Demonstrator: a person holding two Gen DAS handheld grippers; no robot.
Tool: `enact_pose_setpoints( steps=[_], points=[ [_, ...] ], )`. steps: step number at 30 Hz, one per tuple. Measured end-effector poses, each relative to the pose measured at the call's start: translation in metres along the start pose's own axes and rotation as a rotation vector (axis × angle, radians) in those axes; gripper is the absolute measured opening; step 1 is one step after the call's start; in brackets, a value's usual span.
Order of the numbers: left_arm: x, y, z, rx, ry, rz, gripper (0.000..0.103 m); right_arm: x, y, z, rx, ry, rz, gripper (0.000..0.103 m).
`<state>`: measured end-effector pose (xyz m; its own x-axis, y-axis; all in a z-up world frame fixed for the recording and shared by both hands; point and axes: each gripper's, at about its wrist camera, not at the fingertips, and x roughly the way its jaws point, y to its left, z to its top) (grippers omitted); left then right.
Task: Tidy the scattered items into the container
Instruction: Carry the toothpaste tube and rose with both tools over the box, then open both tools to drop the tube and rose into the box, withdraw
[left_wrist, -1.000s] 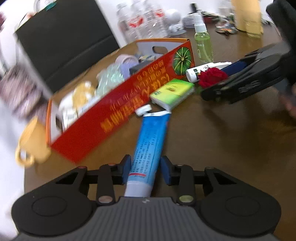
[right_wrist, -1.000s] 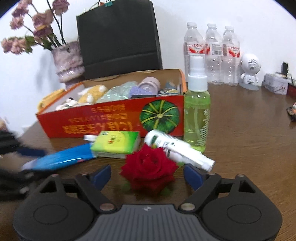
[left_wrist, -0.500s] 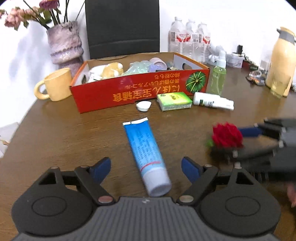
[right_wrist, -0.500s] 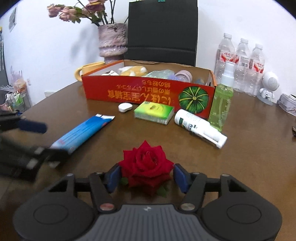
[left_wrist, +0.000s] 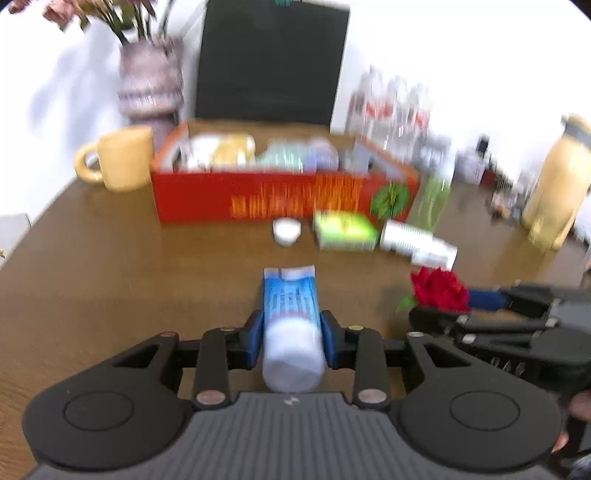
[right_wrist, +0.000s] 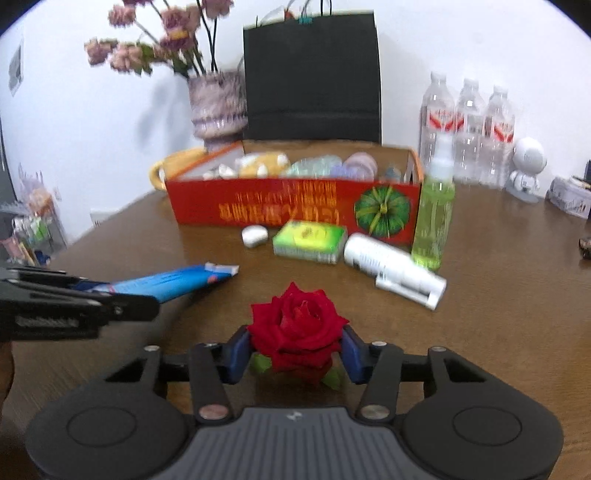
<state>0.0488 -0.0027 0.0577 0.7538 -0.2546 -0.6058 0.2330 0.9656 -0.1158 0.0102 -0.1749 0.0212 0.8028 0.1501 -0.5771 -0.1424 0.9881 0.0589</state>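
You are working in a lived-in room, a home or a small office; the views do not settle which. The wooden counter (right_wrist: 498, 295) stands against a plain white wall (right_wrist: 74, 92). It carries a vase of dried flowers (right_wrist: 216, 105), a yellow mug (left_wrist: 123, 158), three water bottles (right_wrist: 469, 125), a black paper bag (right_wrist: 312, 74) and a small white robot figure (right_wrist: 526, 168).
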Motion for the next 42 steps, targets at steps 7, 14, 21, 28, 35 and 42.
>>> enact_pose_setpoints(
  steps=[7, 14, 21, 28, 35, 42],
  points=[
    [-0.015, 0.005, 0.083, 0.044, -0.146, -0.003, 0.032, -0.011, 0.004, 0.052, -0.056, -0.107, 0.013, 0.049],
    [0.081, 0.007, 0.186, 0.005, -0.087, 0.049, 0.032, 0.059, -0.024, 0.168, -0.016, -0.036, -0.049, 0.049],
    [0.185, 0.029, 0.206, -0.212, 0.151, -0.001, 0.041, 0.162, -0.085, 0.234, 0.401, 0.205, -0.005, 0.055],
    [0.166, 0.039, 0.21, -0.187, 0.164, -0.024, 0.082, 0.181, -0.087, 0.244, 0.358, 0.319, -0.071, 0.063],
    [0.125, 0.042, 0.207, -0.14, 0.198, 0.017, 0.101, 0.167, -0.074, 0.243, 0.283, 0.422, -0.157, 0.083],
    [0.081, 0.056, 0.203, -0.157, 0.22, 0.075, 0.103, 0.143, -0.045, 0.247, 0.2, 0.537, -0.187, 0.094]
  ],
)
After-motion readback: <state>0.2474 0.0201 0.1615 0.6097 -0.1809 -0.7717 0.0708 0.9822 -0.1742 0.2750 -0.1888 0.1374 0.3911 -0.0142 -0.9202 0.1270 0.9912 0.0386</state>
